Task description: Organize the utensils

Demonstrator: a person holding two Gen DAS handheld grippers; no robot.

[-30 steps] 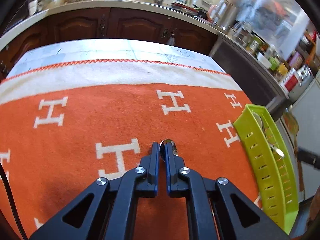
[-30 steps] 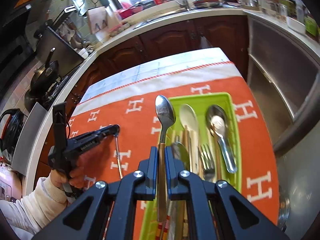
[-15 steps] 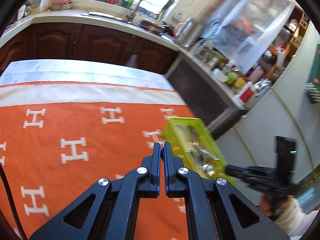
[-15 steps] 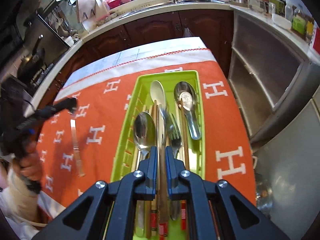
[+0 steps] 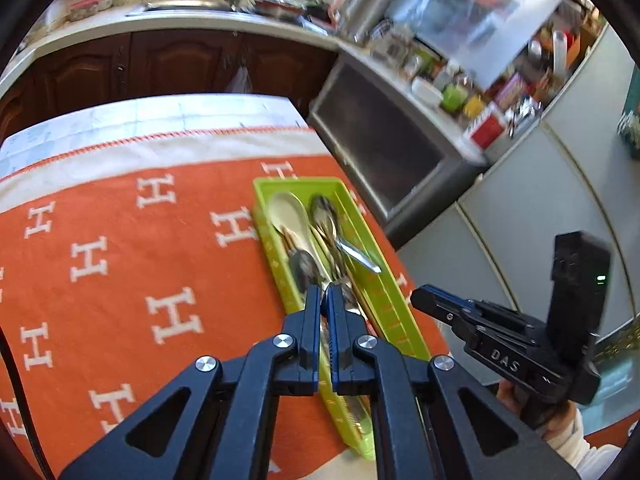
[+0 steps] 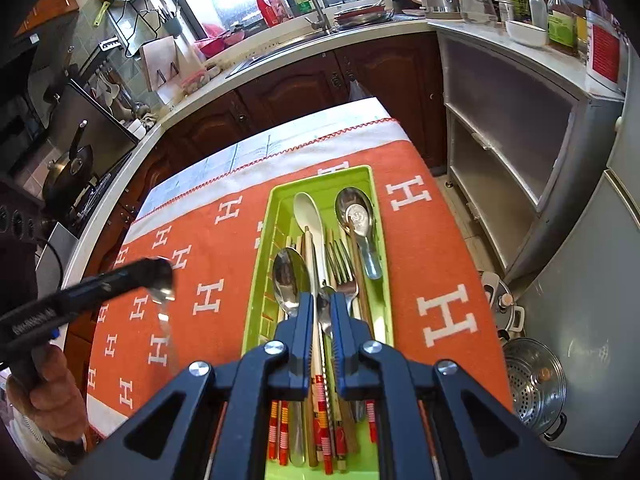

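Plainly, left gripper (image 5: 324, 294): fingers almost shut, with only a thin slit between them; a blurred metal utensil (image 6: 163, 300) hung from the tips in the right wrist view, though its kind could not be told.
Right gripper (image 6: 321, 304): fingers parted by a narrow gap, hovering above the near half of the tray; whether they touched the utensil handles seen through that gap could not be told.
Tray (image 6: 362, 174): green plastic, lying on the orange cloth directly ahead of the right fingers and running away from them.
White spoon (image 6: 307, 210): inside the tray, bowl at the far end, just ahead of the right fingers.
Steel spoon (image 6: 290, 276): in the tray, immediately left of the right fingertips.
Short ladle spoon (image 6: 356, 214): in the tray, ahead and right of the fingers.
Fork (image 6: 339, 266): between the white spoon and the ladle spoon, tines pointing away.
Chopsticks (image 6: 320, 404): red-banded ends lying beneath the right fingers.
Cloth (image 6: 208, 280): orange with white H marks, covering the worktop.
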